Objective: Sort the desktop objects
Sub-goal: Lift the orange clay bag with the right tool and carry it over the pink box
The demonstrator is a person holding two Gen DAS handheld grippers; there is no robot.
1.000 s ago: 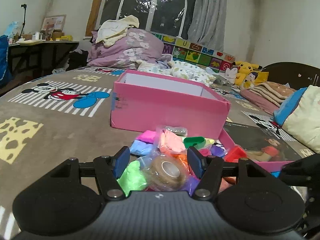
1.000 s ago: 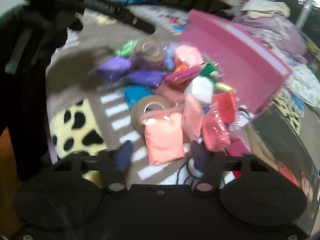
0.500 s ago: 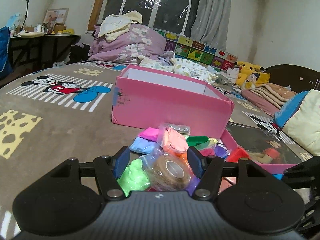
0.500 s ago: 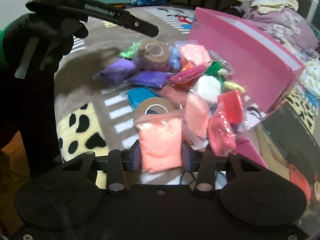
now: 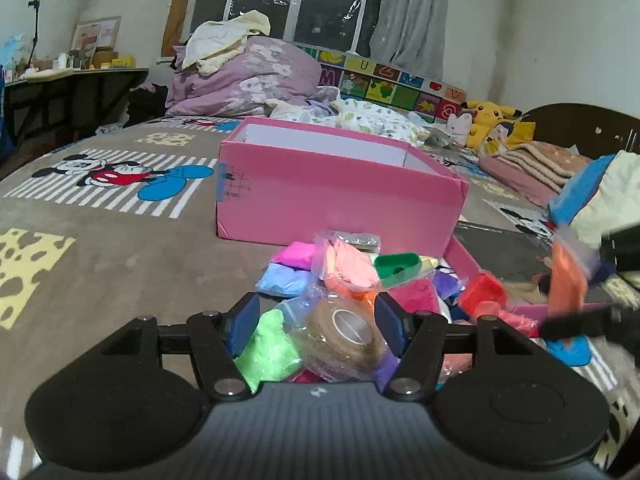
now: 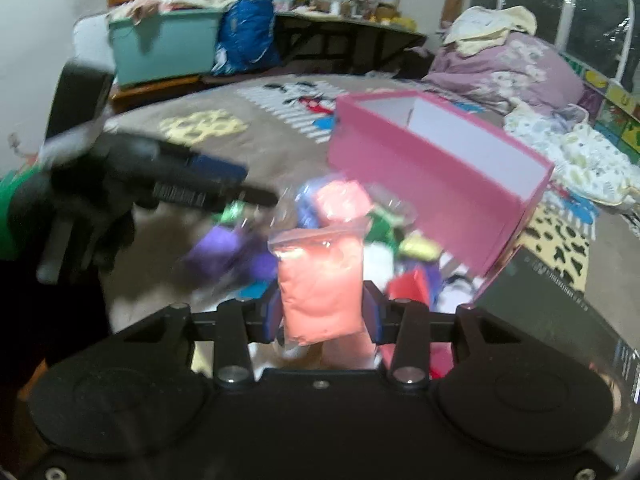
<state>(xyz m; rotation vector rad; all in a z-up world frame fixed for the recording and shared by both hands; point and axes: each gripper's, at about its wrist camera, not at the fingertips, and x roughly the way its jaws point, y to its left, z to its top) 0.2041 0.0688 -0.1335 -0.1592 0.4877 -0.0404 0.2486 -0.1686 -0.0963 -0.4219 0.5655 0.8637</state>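
A pile of coloured clay bags [image 5: 352, 276] lies on the blanket in front of an open pink box [image 5: 340, 192]. My left gripper [image 5: 316, 326] is open, its jaws on either side of a brown tape roll in plastic [image 5: 344, 332] and a green bag [image 5: 268, 344]. My right gripper [image 6: 320, 312] is shut on a salmon-pink clay bag [image 6: 320, 284] and holds it lifted above the pile [image 6: 380, 240]. That bag shows blurred at the right of the left wrist view [image 5: 566, 280]. The pink box also shows in the right wrist view [image 6: 440, 172].
The pink box lid [image 5: 532, 276] lies right of the pile. A Mickey blanket [image 5: 100, 240] covers the bed. Bedding [image 5: 248, 76] and plush toys [image 5: 492, 120] lie behind. The left gripper and the gloved hand holding it [image 6: 100, 200] are at the left of the right wrist view.
My right gripper closed on the salmon-pink bag and lifted it off the pile, tilting up toward the box. My left gripper stayed open over the tape roll.
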